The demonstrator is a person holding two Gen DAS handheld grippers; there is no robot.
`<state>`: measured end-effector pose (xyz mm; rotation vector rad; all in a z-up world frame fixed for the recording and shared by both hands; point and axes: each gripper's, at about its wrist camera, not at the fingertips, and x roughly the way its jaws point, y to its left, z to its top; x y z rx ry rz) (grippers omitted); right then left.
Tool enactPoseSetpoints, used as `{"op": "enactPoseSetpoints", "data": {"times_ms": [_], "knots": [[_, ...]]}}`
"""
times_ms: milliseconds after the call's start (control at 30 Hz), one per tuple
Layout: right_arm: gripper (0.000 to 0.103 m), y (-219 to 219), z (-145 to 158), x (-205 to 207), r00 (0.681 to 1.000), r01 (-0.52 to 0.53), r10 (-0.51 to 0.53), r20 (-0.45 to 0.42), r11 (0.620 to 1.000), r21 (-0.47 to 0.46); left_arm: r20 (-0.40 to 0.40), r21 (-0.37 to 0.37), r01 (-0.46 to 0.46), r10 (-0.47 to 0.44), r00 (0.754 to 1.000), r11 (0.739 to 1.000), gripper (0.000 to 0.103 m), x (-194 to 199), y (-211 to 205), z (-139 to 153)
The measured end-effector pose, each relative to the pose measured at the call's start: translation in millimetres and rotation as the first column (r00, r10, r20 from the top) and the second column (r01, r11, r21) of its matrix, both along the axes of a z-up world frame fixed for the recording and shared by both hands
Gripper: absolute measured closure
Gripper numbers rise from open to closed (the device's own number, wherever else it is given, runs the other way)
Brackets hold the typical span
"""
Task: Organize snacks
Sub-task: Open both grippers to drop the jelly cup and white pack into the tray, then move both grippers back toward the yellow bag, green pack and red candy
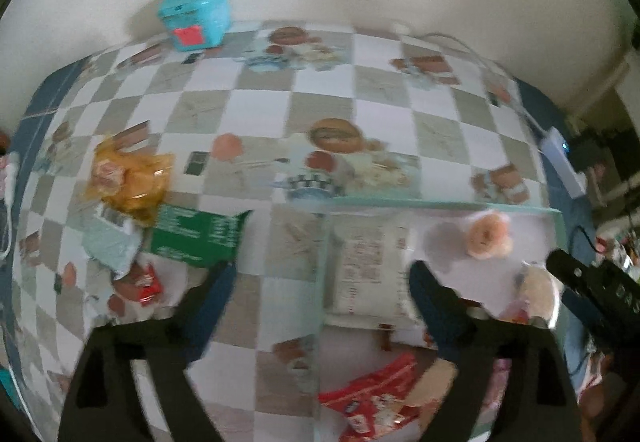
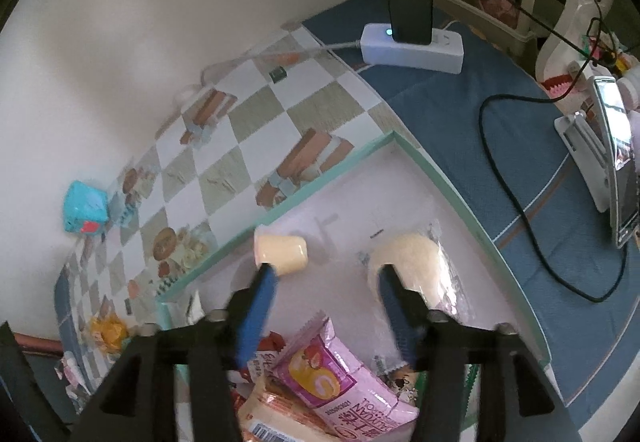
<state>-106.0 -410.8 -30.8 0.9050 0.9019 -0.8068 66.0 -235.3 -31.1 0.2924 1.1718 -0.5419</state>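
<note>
Right wrist: tray already holds cup, bun and packets. Right gripper spread, empty. Left gripper wide, empty. Snacks outside remain unsorted.

The right gripper hangs with jaws apart over the tray; a small cup and a wrapped bun lie near the tray's far corner.

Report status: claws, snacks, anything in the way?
Left claw open, empty. Right claw open, empty, over tray. Pink snack pack and wrapped bun in tray; green packet and yellow bag outside on table. Nothing blocking.
</note>
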Motion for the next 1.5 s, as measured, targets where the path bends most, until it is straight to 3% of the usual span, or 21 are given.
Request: {"op": "enactPoseSetpoints", "data": {"times_ms": [167, 233, 367, 433, 833, 1167, 1333, 1500], "knots": [[0.024, 3, -5, 6, 0.999, -0.023, 0.023, -0.040, 1.000, -0.011, -0.024, 0.016, -0.086, 0.086, 0.996, 0.996, 0.007, 14, 17, -8], [0.013, 5, -5, 9, 0.998, -0.034, 0.032, -0.050, 0.999, -0.026, -0.031, 0.028, -0.107, 0.107, 0.994, 0.994, 0.006, 18, 23, -11], [0.011, 8, -3, 14, 0.997, -0.060, 0.058, -0.057, 0.997, -0.044, -0.034, 0.047, -0.141, 0.143, 0.989, 0.989, 0.006, 25, 33, -16], [0.000, 10, -4, 16, 0.996, -0.070, 0.068, -0.058, 0.997, -0.045, -0.035, 0.044, -0.155, 0.157, 0.987, 0.987, 0.006, 27, 37, -17], [0.000, 32, 22, 29, 0.990, -0.144, 0.144, -0.010, 0.977, -0.155, 0.067, 0.048, -0.191, 0.188, 0.980, 0.980, 0.006, 32, 66, 2], [0.000, 56, 32, 41, 0.980, -0.195, 0.199, -0.002, 0.960, -0.200, 0.157, 0.001, -0.268, 0.264, 0.951, 0.963, 0.006, 28, 114, 15], [0.000, 81, 40, 49, 0.964, -0.262, 0.266, -0.020, 0.929, -0.260, 0.180, -0.009, -0.266, 0.263, 0.948, 0.964, 0.006, 29, 128, 23], [0.000, 106, 44, 59, 0.946, -0.318, 0.324, -0.025, 0.907, -0.276, 0.135, -0.060, -0.327, 0.332, 0.933, 0.943, 0.006, 39, 158, 30]]}}
